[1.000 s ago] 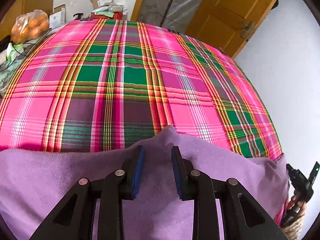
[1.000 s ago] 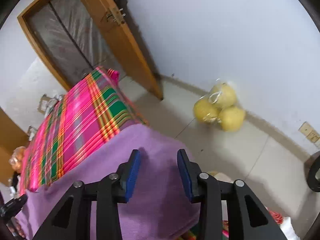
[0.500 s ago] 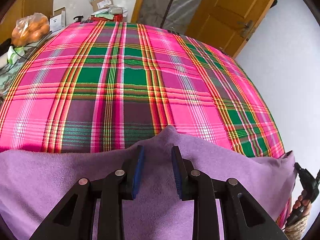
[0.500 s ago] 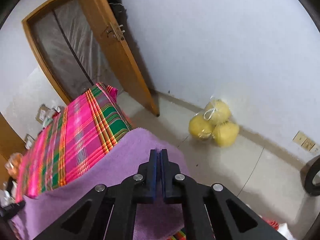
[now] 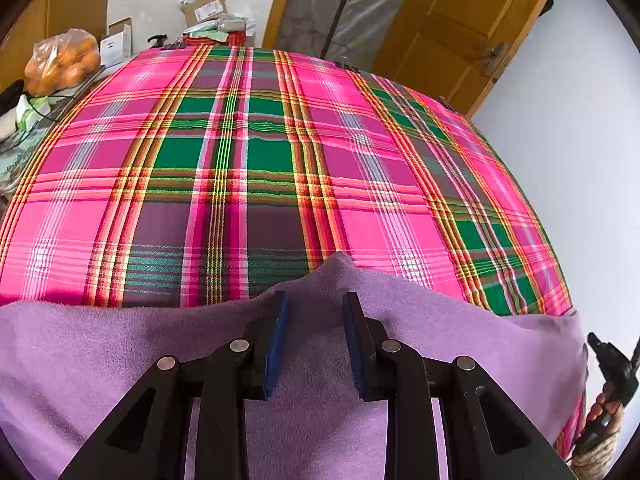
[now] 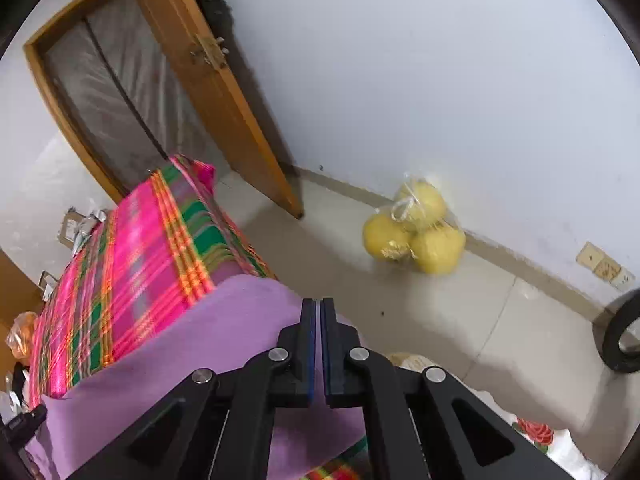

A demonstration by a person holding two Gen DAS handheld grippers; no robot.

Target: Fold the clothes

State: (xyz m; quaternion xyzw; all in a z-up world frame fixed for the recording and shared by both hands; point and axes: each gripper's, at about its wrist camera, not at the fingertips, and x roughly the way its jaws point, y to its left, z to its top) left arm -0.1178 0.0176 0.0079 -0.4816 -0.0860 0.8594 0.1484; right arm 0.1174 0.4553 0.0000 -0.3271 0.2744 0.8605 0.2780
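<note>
Purple cloth point(image 5: 120, 360) lies along the near edge of the plaid bed point(image 5: 280, 160). Left wrist view: the left gripper point(image 5: 314, 336) sits over its peaked far hem, fingers apart with fabric between them, not pinched yet.

Right wrist view: the right gripper point(image 6: 318, 350) has its fingers closed tight at the cloth's point(image 6: 224, 320) corner on the bed's point(image 6: 132, 240) right edge, apparently pinching it, so the left looks like the side to close next.
</note>
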